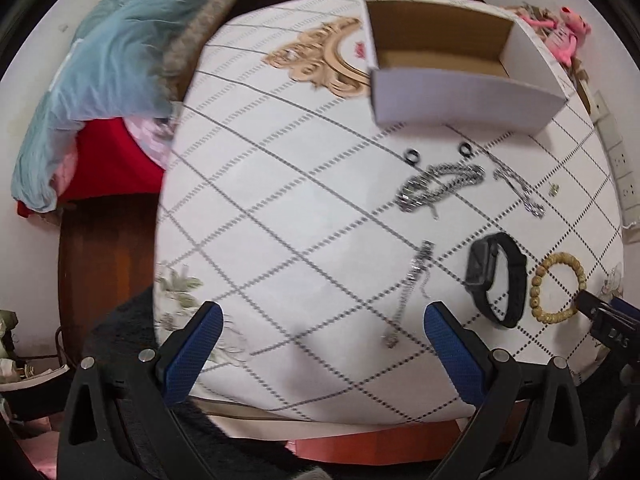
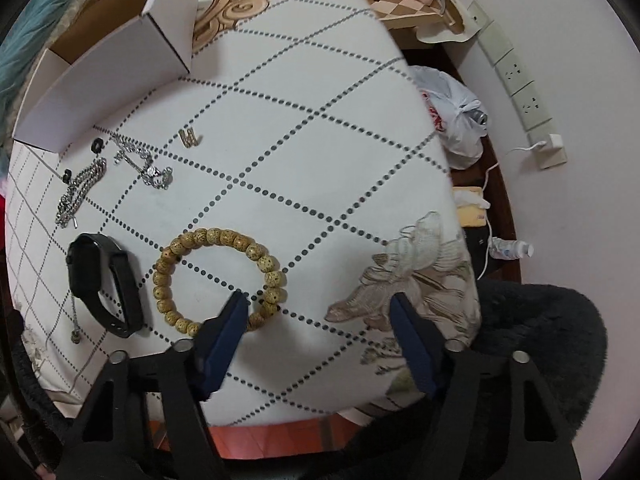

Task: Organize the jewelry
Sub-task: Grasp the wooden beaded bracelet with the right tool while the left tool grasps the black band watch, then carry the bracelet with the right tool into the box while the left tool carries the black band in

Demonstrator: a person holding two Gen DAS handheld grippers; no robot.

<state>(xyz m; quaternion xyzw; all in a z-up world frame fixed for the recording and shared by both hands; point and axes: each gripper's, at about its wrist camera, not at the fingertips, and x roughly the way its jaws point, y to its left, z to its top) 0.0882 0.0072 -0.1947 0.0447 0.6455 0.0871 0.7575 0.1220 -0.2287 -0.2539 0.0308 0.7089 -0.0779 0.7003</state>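
On the white quilted cloth (image 2: 320, 140) lie a wooden bead bracelet (image 2: 224, 236) (image 1: 560, 258), a black smart band (image 2: 104, 280) (image 1: 496, 276), silver chains (image 2: 80, 192) (image 1: 440, 184), a thin pendant necklace (image 1: 412, 280), two small black rings (image 1: 412, 157) and a gold charm (image 2: 190, 136). My right gripper (image 2: 320, 300) points down, open, with only cloth between its pads. Its left finger (image 2: 228, 320) overlaps the bracelet's near-right beads. My left gripper (image 1: 322, 316) hangs open over the near edge, the necklace's tail just inside its right finger. An open white cardboard box (image 1: 460, 100) (image 2: 100, 76) stands behind.
A pale blue fluffy blanket (image 1: 100, 80) and red cloth (image 1: 116, 160) lie off the left edge. A pink toy (image 1: 564, 36) sits at the back right. Wall sockets (image 2: 520, 80), a plastic bag (image 2: 456, 112) and a dark fuzzy cushion (image 2: 540, 340) are to the right.
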